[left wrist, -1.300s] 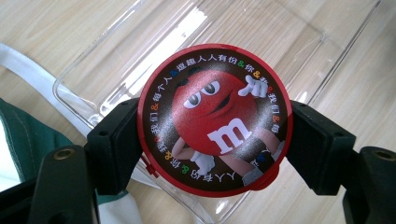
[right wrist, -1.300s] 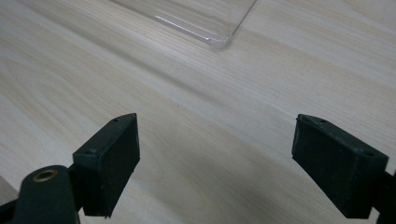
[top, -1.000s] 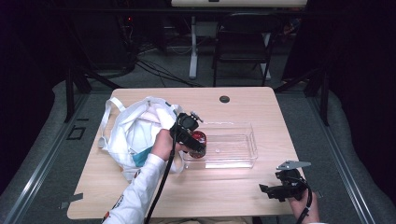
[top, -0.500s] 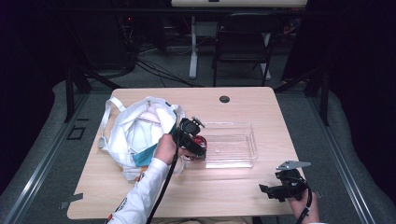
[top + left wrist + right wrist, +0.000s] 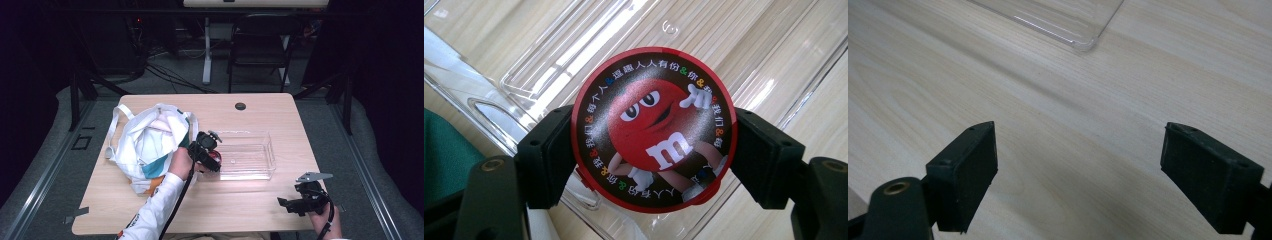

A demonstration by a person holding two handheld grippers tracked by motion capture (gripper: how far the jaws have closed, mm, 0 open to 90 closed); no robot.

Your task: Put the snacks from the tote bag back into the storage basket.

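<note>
Left tool (image 5: pixel 212 159) clamped on a round red tin (image 5: pixel 654 130) — pads pressing its rim from both sides, printed lid with a red cartoon character facing the left gripper view's camera. Held over the left end of the clear plastic tray (image 5: pixel 260 170), tray wall and floor visible right behind the tin (contact with the tray floor: cannot tell). White tote bag (image 5: pixel 147 142) just left of the tray, slumped on the bench (image 5: pixel 240 205), something teal showing inside it. Right tool (image 5: pixel 292 205) parked near the bench's front right corner, well apart from the tray — jaws spread wide, nothing between them, bare wood below. One tray corner visible at the top of the right gripper view.
</note>
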